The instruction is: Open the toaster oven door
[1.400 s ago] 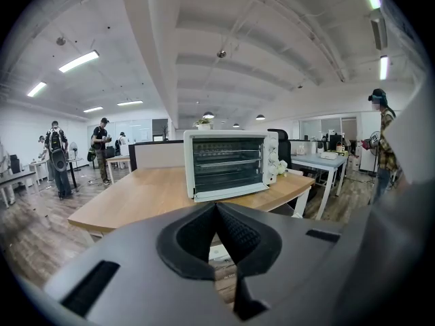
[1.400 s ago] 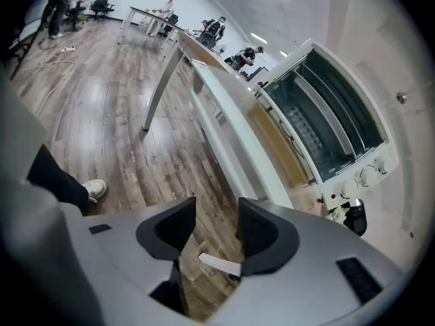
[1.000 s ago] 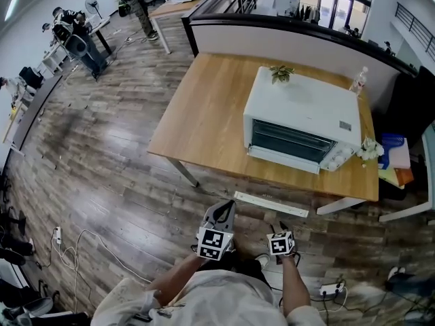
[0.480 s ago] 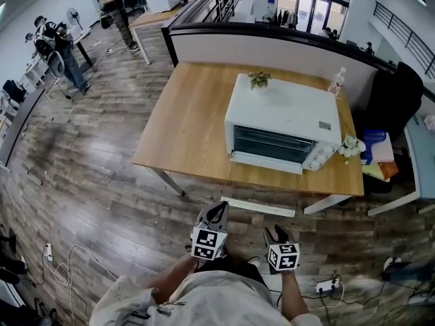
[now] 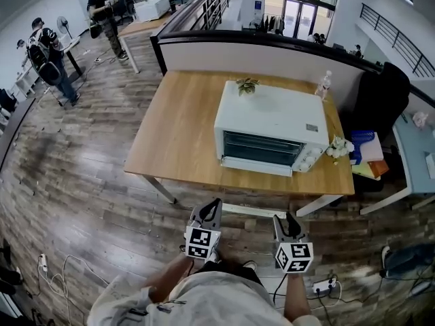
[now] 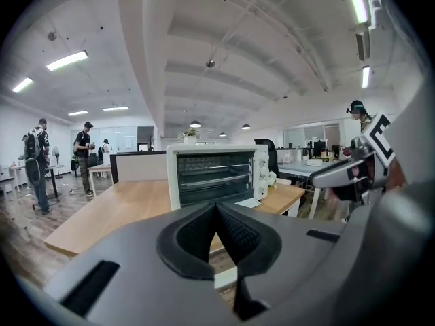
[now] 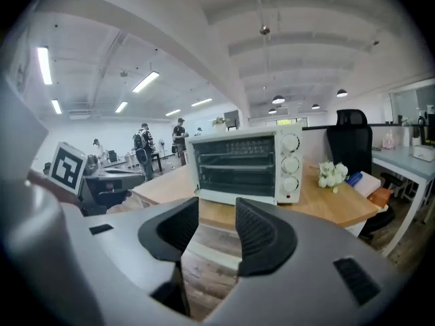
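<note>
Holds the left gripper [image 5: 214, 206] and right gripper [image 5: 288, 219] out over the floor, aimed at the toaster oven [image 5: 270, 117] on the bench [image 5: 178, 124] and well apart from it, likely lining up an approach. Finds its door [image 5: 260, 148] shut, facing the person, near the bench's front edge. Shows the left jaws pressed together on nothing, the right jaws parted and empty, probably ready for the door. Against a second ago: has lifted the right gripper markedly, and frames the oven more centrally in the head view.
</note>
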A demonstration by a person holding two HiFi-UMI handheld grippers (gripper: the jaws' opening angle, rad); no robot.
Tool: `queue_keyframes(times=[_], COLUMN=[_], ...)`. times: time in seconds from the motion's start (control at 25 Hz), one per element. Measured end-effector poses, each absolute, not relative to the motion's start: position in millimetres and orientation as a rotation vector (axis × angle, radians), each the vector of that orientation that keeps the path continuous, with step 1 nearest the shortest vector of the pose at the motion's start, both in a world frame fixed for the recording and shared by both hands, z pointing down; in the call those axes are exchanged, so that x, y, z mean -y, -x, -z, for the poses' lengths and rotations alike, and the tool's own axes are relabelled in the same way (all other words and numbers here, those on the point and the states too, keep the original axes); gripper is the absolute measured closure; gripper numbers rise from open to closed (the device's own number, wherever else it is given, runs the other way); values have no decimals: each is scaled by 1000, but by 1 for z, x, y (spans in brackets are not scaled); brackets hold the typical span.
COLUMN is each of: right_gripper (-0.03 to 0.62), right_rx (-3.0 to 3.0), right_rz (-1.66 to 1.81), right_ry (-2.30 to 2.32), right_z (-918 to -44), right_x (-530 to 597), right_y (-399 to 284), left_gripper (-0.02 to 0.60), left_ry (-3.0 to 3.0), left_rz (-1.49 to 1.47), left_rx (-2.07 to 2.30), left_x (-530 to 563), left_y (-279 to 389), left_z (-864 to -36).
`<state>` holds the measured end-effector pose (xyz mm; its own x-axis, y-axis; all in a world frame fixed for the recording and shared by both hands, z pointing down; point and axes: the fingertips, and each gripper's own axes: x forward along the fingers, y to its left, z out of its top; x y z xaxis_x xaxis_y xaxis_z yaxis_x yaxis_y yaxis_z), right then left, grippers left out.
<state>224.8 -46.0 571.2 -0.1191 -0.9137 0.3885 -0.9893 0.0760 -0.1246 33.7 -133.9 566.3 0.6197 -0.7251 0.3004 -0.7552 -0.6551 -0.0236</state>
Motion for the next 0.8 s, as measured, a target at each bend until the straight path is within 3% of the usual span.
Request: queue_keyframes(times=[0.44,0.8], right_gripper=[408,408], right_rx=[2114,2072], right_rz=[-55,65], right_ry=[-2201,-2255], right_z=[-452,-417], right_x=[64,64], right_y=[-271,-280], left_gripper=[572,572], left_ry=[-2835,-2852], left_rz=[-284,-160], left_rx=[1380,1478], left_x=[154,167], left_y=[-30,-22], left_z=[-493,-455])
